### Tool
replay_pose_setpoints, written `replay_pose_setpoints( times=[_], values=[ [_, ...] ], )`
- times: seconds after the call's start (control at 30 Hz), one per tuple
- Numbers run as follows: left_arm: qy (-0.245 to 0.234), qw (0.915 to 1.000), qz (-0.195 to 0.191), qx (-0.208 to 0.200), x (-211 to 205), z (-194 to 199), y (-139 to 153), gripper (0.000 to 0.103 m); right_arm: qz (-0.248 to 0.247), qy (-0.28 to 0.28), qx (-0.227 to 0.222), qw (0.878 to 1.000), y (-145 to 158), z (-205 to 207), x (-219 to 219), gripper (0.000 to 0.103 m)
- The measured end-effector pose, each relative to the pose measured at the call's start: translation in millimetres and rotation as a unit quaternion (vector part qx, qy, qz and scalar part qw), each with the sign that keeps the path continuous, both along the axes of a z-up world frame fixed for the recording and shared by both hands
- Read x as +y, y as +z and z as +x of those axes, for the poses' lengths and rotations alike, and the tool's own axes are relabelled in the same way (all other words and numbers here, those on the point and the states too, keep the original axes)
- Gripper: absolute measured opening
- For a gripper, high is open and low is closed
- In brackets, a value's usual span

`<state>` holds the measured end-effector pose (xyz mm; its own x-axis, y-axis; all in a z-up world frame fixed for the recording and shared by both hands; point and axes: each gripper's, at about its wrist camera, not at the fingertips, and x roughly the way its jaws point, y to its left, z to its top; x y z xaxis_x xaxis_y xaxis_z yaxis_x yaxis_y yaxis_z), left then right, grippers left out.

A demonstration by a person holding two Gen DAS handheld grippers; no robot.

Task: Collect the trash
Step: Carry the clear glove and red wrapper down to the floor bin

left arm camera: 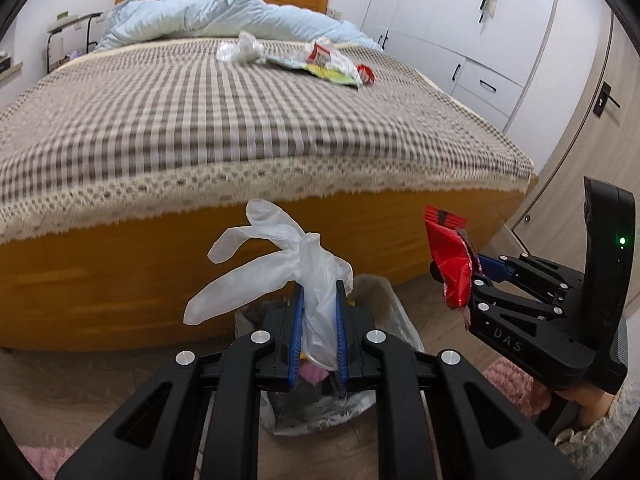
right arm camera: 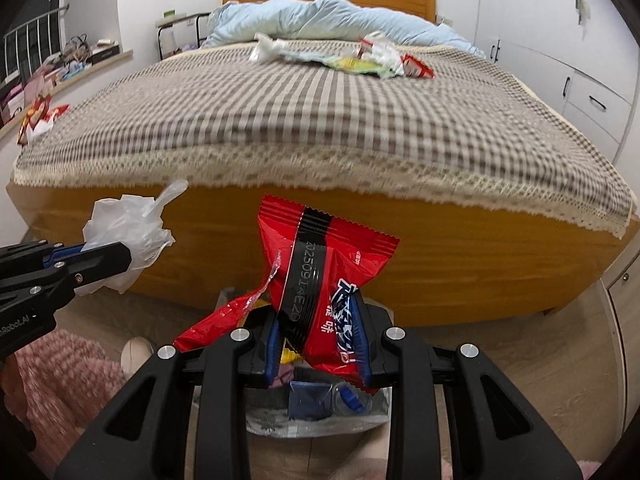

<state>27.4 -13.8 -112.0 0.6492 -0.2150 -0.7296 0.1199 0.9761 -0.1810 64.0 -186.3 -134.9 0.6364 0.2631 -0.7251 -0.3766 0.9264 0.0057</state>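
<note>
My left gripper [left arm camera: 319,296] is shut on a white plastic glove [left arm camera: 276,264], held above the lined trash bin [left arm camera: 400,320] on the floor at the bed's foot. It shows at the left of the right wrist view [right arm camera: 120,254] with the glove [right arm camera: 128,228]. My right gripper [right arm camera: 316,320] is shut on a red snack wrapper [right arm camera: 320,272], above the bin [right arm camera: 316,408]. In the left wrist view it [left arm camera: 468,276] holds the wrapper [left arm camera: 450,260] at right. More trash [left arm camera: 320,60] lies far up the bed, also in the right wrist view [right arm camera: 360,58].
The bed with a checked cover [left arm camera: 200,120] and orange wooden frame [right arm camera: 480,272] fills the view ahead. White wardrobes [left arm camera: 460,20] stand at right. A windowsill with clutter [right arm camera: 48,80] runs along the left. Pink rug [right arm camera: 60,380] lies on the floor.
</note>
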Motion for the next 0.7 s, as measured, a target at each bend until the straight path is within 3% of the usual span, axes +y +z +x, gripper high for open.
replay_pose_setpoints(
  times=[0.7],
  values=[
    [-0.021, 0.9946, 0.012, 0.101, -9.8, -8.5, -72.9, 0.011, -0.046, 0.012, 0.047, 0.998, -59.7, -19.0, -8.8, 0.029]
  ],
)
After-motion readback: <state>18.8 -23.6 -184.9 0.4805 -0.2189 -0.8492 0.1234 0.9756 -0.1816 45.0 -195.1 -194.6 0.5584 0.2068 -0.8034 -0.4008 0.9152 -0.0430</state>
